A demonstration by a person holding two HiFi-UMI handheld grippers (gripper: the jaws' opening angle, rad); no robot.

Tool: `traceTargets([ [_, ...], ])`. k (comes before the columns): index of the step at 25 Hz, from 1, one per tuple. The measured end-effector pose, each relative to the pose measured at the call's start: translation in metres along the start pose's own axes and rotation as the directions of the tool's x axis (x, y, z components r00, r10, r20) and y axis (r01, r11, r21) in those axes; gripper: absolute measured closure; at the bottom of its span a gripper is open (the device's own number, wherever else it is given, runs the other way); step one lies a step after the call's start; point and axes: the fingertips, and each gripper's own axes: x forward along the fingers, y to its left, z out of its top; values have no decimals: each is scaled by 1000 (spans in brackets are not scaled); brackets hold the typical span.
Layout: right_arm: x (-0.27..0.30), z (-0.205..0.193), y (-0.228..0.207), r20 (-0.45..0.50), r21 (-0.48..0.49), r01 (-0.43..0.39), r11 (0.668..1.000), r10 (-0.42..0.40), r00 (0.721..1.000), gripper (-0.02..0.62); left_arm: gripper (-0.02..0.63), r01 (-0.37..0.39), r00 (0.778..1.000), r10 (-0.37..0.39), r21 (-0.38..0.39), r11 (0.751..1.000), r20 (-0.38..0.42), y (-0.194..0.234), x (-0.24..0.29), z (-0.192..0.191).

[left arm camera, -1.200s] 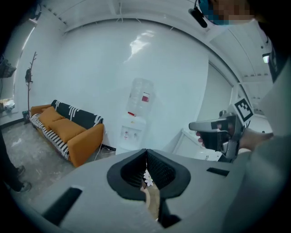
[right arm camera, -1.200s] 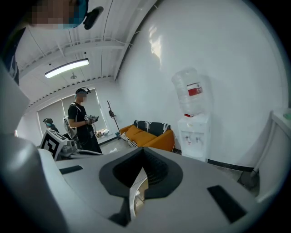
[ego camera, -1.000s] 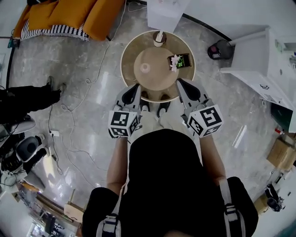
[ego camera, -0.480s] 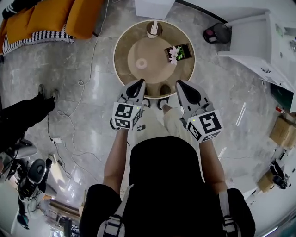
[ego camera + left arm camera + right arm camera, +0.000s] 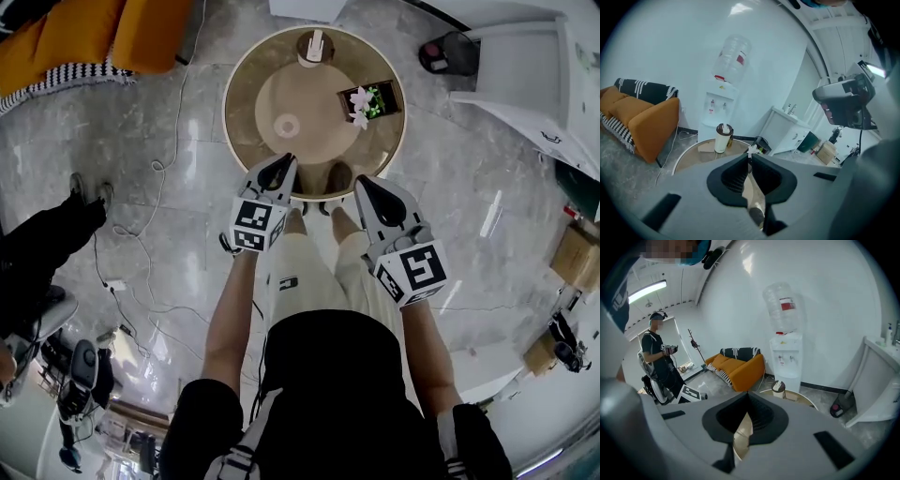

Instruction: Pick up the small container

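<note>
The small container [image 5: 315,47], a pale cup with a dark lid, stands at the far edge of the round wooden table [image 5: 244,112]. It also shows in the left gripper view [image 5: 723,138] and the right gripper view [image 5: 778,389]. My left gripper [image 5: 284,161] hangs over the table's near edge, well short of the cup, with its jaws shut on nothing [image 5: 750,157]. My right gripper [image 5: 364,183] is beside it at the near edge, also shut and holding nothing [image 5: 747,393]. A small white ring [image 5: 287,124] lies on the table's raised middle.
A dark planter with a white flower [image 5: 367,100] stands on the table's right side. An orange sofa [image 5: 84,37] is far left, and a water dispenser [image 5: 717,105] stands behind the table. At the right is a white cabinet [image 5: 525,84]. Cables [image 5: 159,169] lie on the floor. A person [image 5: 658,357] stands at the left.
The person has stepped toward the table, and both grippers now reach further out from the body to its near edge. Both stay shut.
</note>
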Motion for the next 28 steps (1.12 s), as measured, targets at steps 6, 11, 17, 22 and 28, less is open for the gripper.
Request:
traceTargets([
  [6,28,-21,-2,-38,2,-22,1000,22,999,592,582,-10,999,10,-11,1000,-42,24,27,-36],
  [11,45,-38,-5,-63,16,-30,999,31,998,592,531,-13,997,11,-22,1000,-81,41,47,-68],
  [17,64,-57,-19,-90,30,-19,999,21,996,592,501,-27,994,25,-23,999,-108,64,71,-98],
  [22,74,-65,-25,-98,47,-4,999,8,995,591,463,-34,989,34,1,999,-141,80,87,-118],
  [28,84,-71,-32,-102,59,9,998,-3,995,592,416,-31,984,36,35,999,-174,92,109,-138],
])
